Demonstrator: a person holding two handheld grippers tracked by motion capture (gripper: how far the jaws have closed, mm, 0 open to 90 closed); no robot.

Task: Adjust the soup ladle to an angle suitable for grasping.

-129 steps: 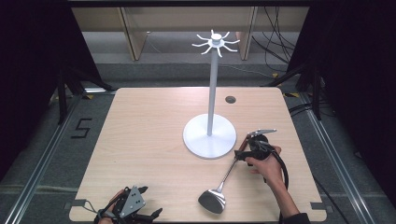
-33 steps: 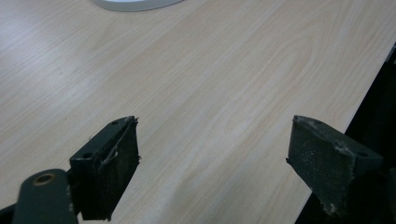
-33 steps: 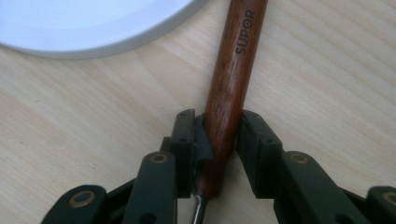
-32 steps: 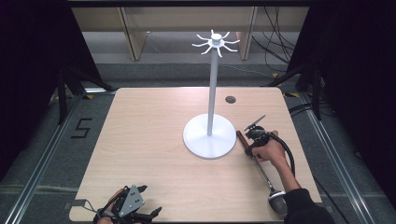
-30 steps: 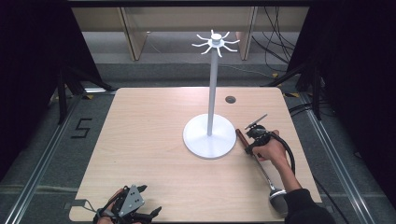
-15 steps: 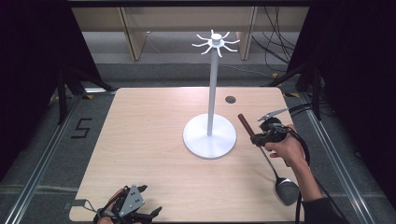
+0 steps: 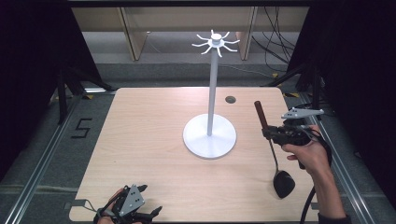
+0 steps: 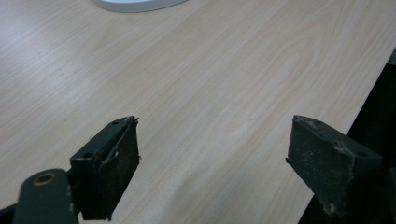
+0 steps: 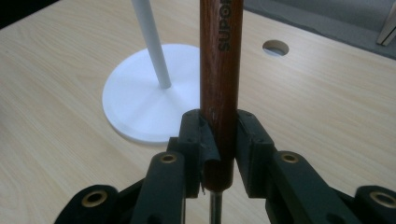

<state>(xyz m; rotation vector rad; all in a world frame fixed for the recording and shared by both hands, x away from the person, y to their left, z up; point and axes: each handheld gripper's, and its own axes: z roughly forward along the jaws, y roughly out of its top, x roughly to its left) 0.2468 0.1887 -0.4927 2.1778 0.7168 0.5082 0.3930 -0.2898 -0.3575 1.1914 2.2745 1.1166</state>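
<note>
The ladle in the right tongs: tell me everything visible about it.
The ladle has a dark reddish-brown handle that looks like wood, printed with lettering, a thin metal shaft below it, and a dark bowl at the lower end. It hangs nearly upright, handle tip up and tilted slightly toward the white stand, bowl down near the table's right edge. The right tongs are shut on the handle's lower part; nothing else visibly touches it.

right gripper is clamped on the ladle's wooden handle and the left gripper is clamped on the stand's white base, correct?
Not quite. The left gripper holds nothing: in the left gripper view its jaws stand open over bare table. The right gripper is indeed clamped on the ladle's wooden handle, as the right gripper view shows.
</note>
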